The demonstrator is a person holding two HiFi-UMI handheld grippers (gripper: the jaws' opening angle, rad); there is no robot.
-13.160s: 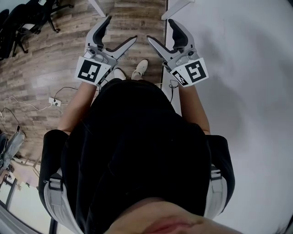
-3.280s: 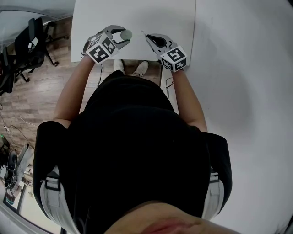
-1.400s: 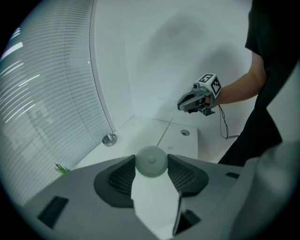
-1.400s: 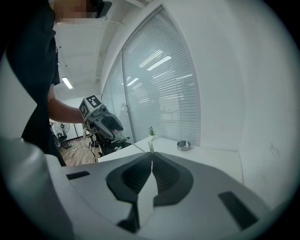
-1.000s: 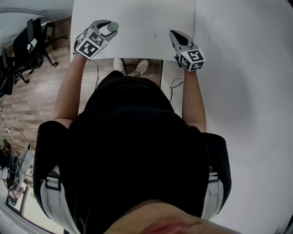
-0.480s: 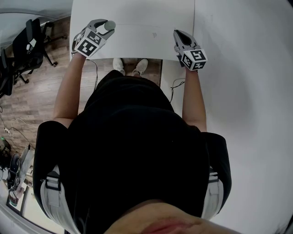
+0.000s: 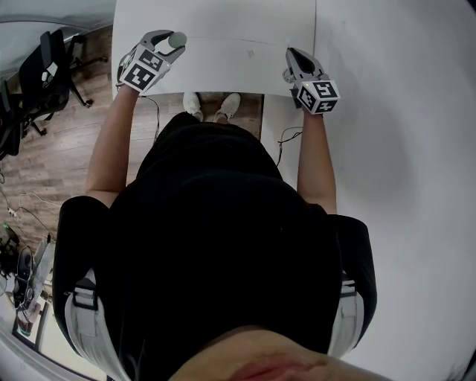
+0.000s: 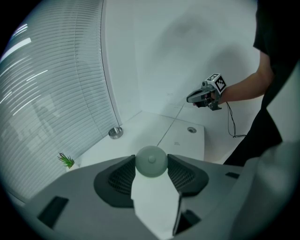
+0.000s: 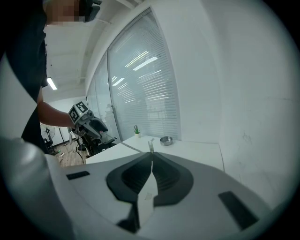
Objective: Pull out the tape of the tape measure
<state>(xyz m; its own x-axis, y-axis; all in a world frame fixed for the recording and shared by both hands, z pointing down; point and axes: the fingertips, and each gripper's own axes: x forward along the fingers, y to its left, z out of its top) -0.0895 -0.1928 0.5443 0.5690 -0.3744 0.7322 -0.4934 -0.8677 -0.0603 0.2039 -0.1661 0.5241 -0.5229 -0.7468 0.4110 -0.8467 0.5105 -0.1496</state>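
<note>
- Overhead, a person [image 7: 223,245] in a black top stands at a white table [image 7: 223,18], which lies at 12 o'clock from the torso, with one gripper in each hand.
- Wood-plank floor [image 7: 67,156] fills the head view from 8 to 10 o'clock, with dark office chairs [image 7: 44,71] at 10 o'clock.
- White slatted blinds [image 8: 51,93] cover the glass wall behind the table in both gripper views.
- At 11 o'clock from the person, the left gripper [image 7: 174,43] reaches over the table's near-left corner, its jaws clamped on either side of the tape measure [image 8: 151,161], a round grey-green case with a small centre button.
- At 1 o'clock, the right gripper [image 7: 291,53] sits well apart from the left, near the table's right edge. Its jaws are pressed together, with only the end of the tape pinched between the tips and poking up past them.
- The tape [image 8: 169,127] runs as a thin straight line above the tabletop from the case to the right gripper.
- A pair of light shoes [image 7: 212,110] shows below the table's near edge at 12 o'clock.
- A small metal dish [image 8: 115,132] sits near the blinds on the far side of the table.
- A tiny green plant [image 8: 65,160] stands close to the blinds.
- A round grommet [image 7: 251,53] marks the tabletop between the grippers, just nearer the person than the tape.
</note>
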